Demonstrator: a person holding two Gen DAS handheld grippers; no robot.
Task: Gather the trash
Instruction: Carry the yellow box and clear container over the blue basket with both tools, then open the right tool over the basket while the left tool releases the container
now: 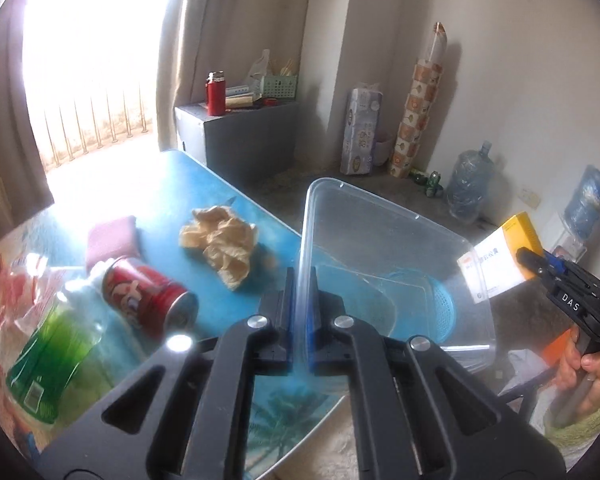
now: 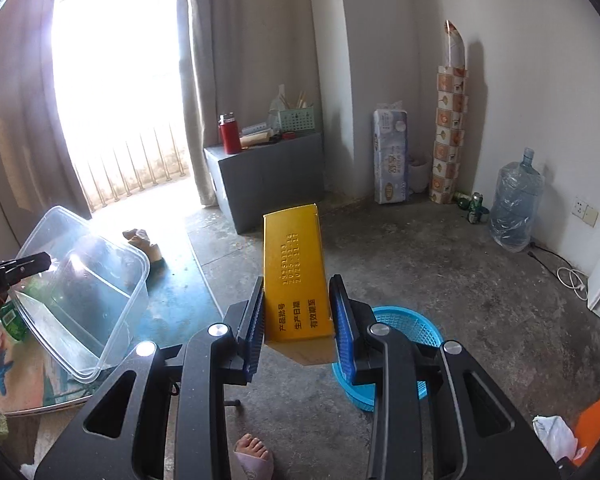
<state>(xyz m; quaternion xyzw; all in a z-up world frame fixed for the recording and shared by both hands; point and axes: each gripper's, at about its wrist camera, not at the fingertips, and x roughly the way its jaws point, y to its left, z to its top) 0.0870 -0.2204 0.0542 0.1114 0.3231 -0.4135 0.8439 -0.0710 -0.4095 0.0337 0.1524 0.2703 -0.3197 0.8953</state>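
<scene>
Right claw (image 2: 298, 320) clamps a yellow-and-white carton (image 2: 296, 280); left claw (image 1: 302, 292) pinches the clear tub's (image 1: 380, 240) rim.

Yellow box (image 2: 298, 280), sky-blue mesh basket (image 2: 410, 322), red can (image 1: 150, 296), green bottle (image 1: 52, 354).

Yellow carton (image 2: 298, 280) clamped lengthwise in your right jaws, clear tub (image 1: 384, 256) tilted, its rim pinched in your left jaws
</scene>
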